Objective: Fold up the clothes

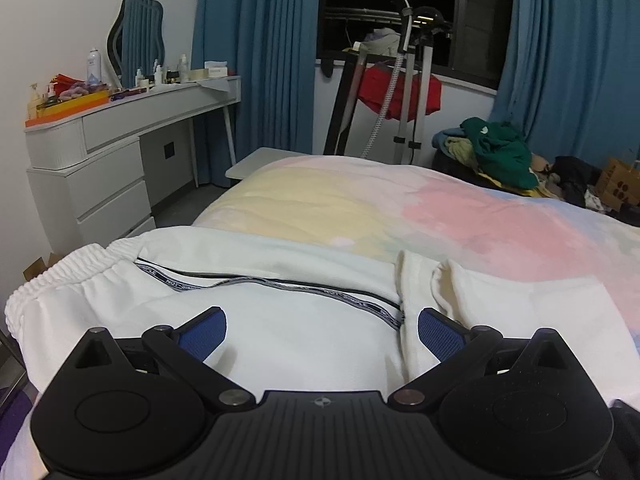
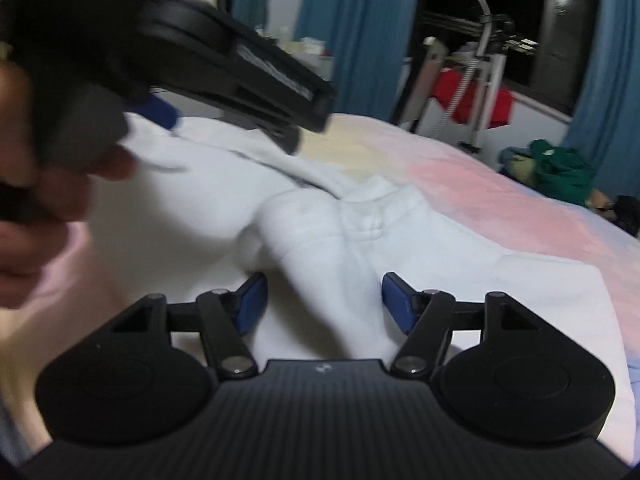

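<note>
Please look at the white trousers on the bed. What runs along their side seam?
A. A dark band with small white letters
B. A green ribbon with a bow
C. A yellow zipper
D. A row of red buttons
A: in the left wrist view a dark band with small white letters runs along the white trousers, which lie on the bed with its pastel cover.

Two grippers (image 1: 322, 330) (image 2: 323, 304), one white garment (image 1: 280, 320) — one bed (image 1: 480, 216).

White dresser (image 1: 104, 160) by left wall, wavy mirror (image 1: 138, 40) on top; blue curtains (image 1: 256, 48); pastel bedspread (image 1: 460, 216).
</note>
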Available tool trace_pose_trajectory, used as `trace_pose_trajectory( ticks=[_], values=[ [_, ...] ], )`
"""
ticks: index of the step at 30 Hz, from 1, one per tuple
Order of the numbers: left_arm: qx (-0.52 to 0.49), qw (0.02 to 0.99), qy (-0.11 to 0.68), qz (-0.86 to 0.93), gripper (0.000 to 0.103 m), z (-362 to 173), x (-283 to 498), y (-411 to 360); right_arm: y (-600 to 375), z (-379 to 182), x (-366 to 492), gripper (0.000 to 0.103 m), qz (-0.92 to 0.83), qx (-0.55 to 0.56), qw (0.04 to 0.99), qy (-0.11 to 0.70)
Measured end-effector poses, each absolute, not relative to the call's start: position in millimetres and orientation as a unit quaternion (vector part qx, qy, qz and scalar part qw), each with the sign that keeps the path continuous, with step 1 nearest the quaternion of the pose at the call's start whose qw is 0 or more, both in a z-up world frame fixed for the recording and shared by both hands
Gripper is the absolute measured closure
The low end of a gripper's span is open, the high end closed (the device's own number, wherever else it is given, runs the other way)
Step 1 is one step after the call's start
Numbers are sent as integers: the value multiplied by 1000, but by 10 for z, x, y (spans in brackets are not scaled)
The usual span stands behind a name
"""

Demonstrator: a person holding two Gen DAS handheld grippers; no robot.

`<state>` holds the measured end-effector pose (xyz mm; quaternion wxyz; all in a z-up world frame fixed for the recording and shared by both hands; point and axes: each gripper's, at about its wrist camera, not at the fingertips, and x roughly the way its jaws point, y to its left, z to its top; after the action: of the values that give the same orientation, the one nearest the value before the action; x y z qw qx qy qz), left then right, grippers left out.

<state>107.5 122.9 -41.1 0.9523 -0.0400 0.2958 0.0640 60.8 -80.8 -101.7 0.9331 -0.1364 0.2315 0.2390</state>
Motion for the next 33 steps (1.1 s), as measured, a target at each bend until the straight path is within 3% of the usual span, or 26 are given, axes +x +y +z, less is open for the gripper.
trace_pose_trajectory(
  ticks=[6,14,20,24,30,33],
  values=[
    [-45,952,299,50,0,-477,1030,1176,-1299,-752,469,37,235,-99,937,240],
    [-102,944,313,33,1,-603,1067,1315,-2131,-709,584,37,107,-6,976,189],
    [-172,930,325,-6,3,-700,1156,1433,-2439,-853,805,37,67,85,966,236],
    [-203,914,346,-57,6,-807,1262,1411,-2238,-1209,953,37,61,28,940,334],
    [-216,885,394,-119,9,-992,1306,1317,-2114,-1225,937,35,59,17,942,329],
    [-196,892,391,-116,21,-976,1280,1272,-2142,-1225,942,35,59,25,942,329]
  ],
)
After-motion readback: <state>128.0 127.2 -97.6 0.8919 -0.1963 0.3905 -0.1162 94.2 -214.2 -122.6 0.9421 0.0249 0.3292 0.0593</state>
